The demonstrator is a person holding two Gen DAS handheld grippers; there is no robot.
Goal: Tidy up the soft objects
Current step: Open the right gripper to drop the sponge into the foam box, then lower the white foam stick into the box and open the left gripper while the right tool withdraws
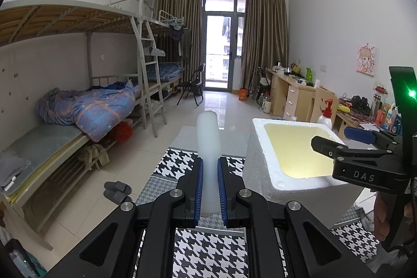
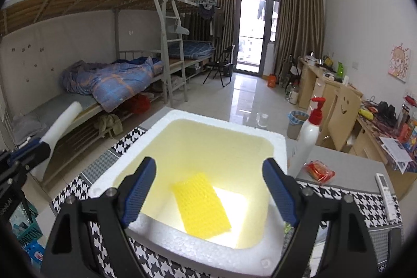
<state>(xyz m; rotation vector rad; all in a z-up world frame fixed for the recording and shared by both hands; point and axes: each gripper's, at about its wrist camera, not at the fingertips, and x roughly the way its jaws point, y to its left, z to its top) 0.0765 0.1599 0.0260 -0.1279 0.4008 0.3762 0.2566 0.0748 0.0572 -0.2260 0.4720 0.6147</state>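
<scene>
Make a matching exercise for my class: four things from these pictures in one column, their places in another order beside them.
Things
1. white foam roll
2. yellow sponge
3. pump bottle
4. red packet

Places
A. on the grey tabletop
B. inside the foam box
C. held by the left gripper
D. upright beside the box

Pairs: 1-C, 2-B, 3-D, 4-A

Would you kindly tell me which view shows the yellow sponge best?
The right wrist view: the yellow sponge lies in plain sight on the foam box floor. The left wrist view shows only the box interior; the sponge is hidden.
</scene>
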